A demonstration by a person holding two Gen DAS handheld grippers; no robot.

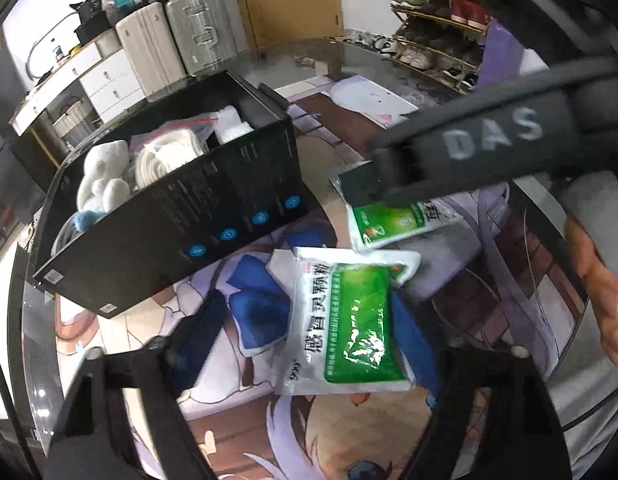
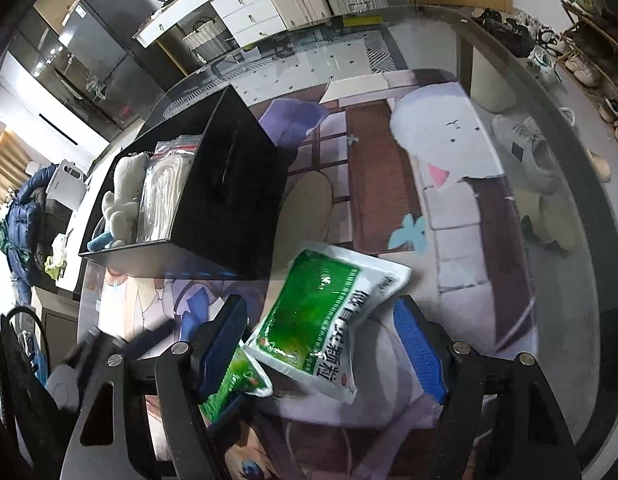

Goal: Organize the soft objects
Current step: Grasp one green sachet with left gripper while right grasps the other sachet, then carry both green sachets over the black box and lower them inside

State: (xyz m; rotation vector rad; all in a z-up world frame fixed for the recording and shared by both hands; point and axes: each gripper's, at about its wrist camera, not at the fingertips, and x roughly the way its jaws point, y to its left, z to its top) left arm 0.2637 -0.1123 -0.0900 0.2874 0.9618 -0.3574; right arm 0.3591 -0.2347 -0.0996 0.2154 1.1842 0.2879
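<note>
Two green sachets point(image 1: 349, 320) point(image 1: 393, 220) beside one black box point(image 1: 213, 208).

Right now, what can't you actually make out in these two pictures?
- Black box contents: in both wrist views its walls hide everything below the top layer.
- Far sachet: in the left wrist view the right gripper covers its top edge.
- Near sachet: in the right wrist view a finger hides most of it.

sachets point(image 1: 349, 316): glossy foil | box point(image 1: 229, 200): matt card | table point(image 2: 549, 280): glass
</note>
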